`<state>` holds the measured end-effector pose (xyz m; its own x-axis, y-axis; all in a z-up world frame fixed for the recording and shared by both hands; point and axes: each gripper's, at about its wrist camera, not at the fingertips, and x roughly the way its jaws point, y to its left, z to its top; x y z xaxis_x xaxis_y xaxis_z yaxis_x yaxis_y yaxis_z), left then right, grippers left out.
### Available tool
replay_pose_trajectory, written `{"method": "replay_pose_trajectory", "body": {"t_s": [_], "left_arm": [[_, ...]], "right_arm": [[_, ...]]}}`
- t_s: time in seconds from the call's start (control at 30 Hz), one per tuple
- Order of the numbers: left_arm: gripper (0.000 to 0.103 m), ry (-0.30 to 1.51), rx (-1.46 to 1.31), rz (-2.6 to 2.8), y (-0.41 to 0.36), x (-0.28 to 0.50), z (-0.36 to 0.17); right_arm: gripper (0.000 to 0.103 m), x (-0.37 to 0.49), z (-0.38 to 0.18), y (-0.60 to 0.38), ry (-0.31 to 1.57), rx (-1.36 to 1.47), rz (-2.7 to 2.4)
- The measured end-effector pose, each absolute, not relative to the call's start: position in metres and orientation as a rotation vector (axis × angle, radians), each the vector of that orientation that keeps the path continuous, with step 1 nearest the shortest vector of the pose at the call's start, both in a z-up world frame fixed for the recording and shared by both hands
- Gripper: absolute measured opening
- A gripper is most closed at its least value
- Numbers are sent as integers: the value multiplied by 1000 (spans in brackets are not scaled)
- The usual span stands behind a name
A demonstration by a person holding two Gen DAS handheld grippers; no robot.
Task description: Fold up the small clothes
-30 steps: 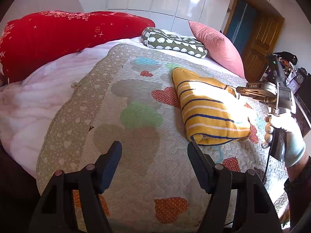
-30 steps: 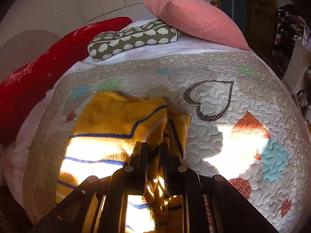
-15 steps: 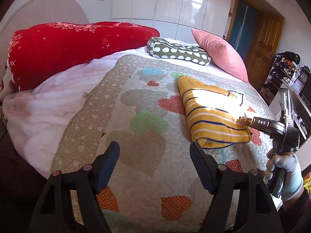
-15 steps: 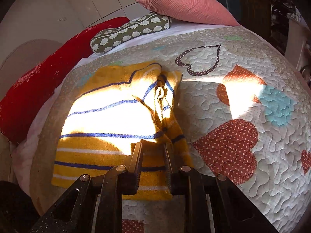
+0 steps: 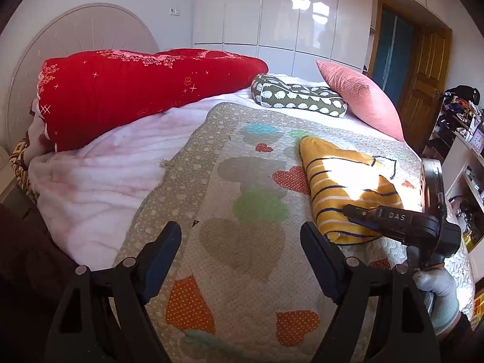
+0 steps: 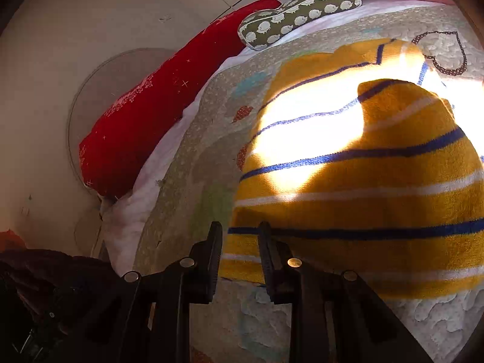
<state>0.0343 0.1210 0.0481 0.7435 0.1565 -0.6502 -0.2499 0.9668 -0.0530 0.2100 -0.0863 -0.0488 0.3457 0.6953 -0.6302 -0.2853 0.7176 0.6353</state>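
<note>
Yellow striped knit (image 5: 341, 193), blue and white bands, lies folded on the patchwork quilt (image 5: 242, 242), right of centre, near edge closest to the camera. A doubled flap sits on its top layer in the right wrist view (image 6: 393, 163); strong sun patch across the middle.

Handling, as a judgement: soft, thick, light. It will sag and drape when lifted, layers may slide apart, and loose stitches could snag on a finger edge. Not fragile. Best hold looks like the near folded hem or a corner, taking all layers together.

Right gripper (image 6: 239, 248): fingers narrowly parted, a strip of the knit's near left corner showing in the gap. Whether they actually bite the cloth, cannot tell. From the left wrist view its tip (image 5: 348, 210) lies over the knit's near end; gloved hand (image 5: 435, 290) on the grip.

Left gripper (image 5: 240, 251): fingers spread wide, nothing between them, over bare quilt, left of the knit and apart from it.

Far side: red bolster (image 5: 136, 90), green sheep-print cushion (image 5: 299, 96), pink pillow (image 5: 363, 96).
</note>
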Motion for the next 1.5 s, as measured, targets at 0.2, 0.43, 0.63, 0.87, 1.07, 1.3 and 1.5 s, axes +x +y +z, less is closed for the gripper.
{"method": "replay_pose_trajectory", "body": {"t_s": [0.2,0.43,0.63,0.87,1.07,1.3,1.5], "left_arm": [[83,632,-69,252,99,32,52],[102,455,91,334,51,16,81],[103,363,154,414,26,7,101],[103,522,30,282,38,21,93],[103,610,-15,252,48,26,72],[103,628,10,228,43,25,62],[103,663,10,200,40,30,54]], "right_arm": [[26,191,-76,-207,988,753,464],[43,133,-21,-248,809,643,349],[85,65,34,-222,595,302,141],[102,38,39,-223,477,258,-2],[102,37,31,-206,525,182,15],[102,42,17,-169,613,80,98],[102,37,19,-151,605,-3,115]]}}
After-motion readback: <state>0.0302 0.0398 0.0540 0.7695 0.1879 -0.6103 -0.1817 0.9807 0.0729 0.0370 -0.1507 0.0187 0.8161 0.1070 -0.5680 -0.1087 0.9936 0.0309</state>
